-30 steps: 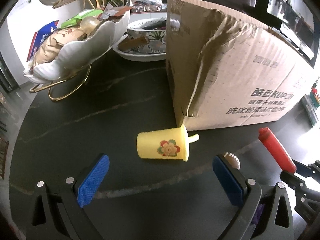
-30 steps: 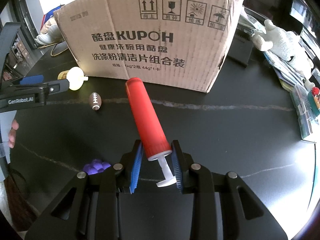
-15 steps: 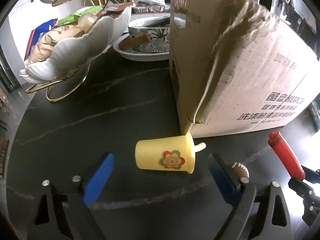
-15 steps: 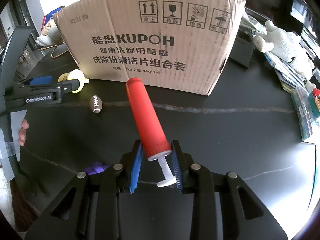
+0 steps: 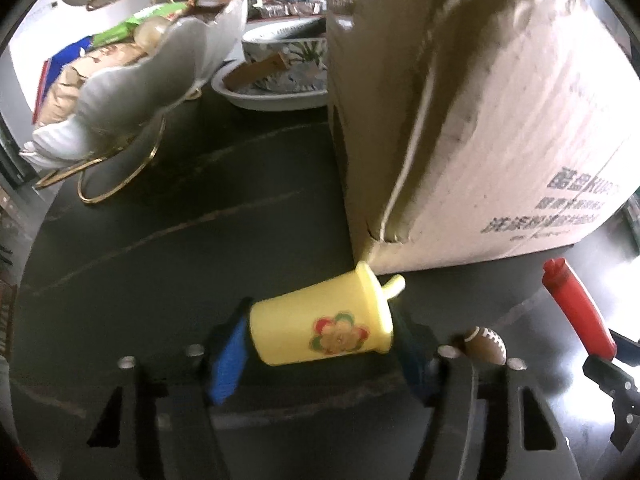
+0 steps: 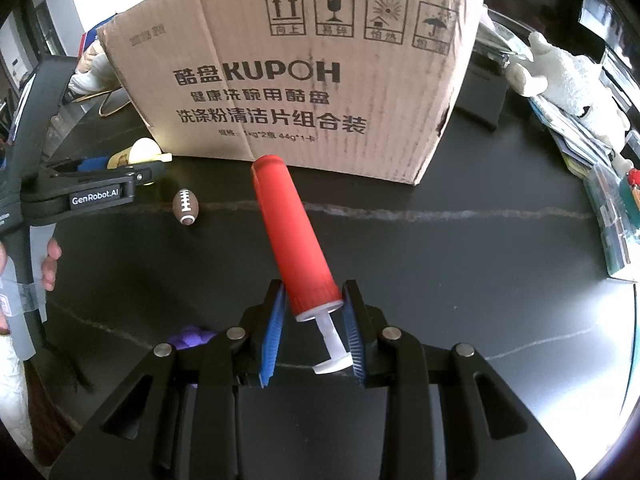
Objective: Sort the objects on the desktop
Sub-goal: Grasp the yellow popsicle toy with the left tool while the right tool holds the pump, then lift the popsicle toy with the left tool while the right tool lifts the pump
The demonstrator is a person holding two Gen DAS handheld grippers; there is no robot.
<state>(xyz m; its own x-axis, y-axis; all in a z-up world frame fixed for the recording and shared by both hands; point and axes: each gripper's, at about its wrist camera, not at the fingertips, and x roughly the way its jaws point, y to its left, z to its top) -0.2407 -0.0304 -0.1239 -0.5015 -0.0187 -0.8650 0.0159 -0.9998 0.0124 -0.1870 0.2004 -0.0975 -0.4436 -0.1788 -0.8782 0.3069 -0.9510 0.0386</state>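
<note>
A yellow toy cup (image 5: 320, 328) with a flower sticker lies on its side on the dark table (image 5: 180, 240), by the corner of the cardboard box (image 5: 480, 120). My left gripper (image 5: 320, 340) is closing on it; the blue pads (image 5: 228, 356) touch its base and lid. In the right wrist view the cup (image 6: 138, 152) shows behind that gripper's finger. My right gripper (image 6: 314, 320) is shut on the base of a red pump tube (image 6: 292, 232) with a white plunger, tip raised toward the box (image 6: 300, 80). A small brown toy football (image 6: 186, 208) lies between the two grippers.
A white shell dish (image 5: 140, 92) on a gold stand and a patterned bowl (image 5: 280, 80) stand at the back left. A purple toy (image 6: 192, 336) lies near my right gripper. A white plush (image 6: 568, 76) and stacked items (image 6: 612, 216) line the right edge. A hand (image 6: 50, 260) holds the left gripper.
The left jaws have come from wide open in onto the cup's two ends, and the cup now sits tilted between them. The right gripper and the red tube have not moved.
</note>
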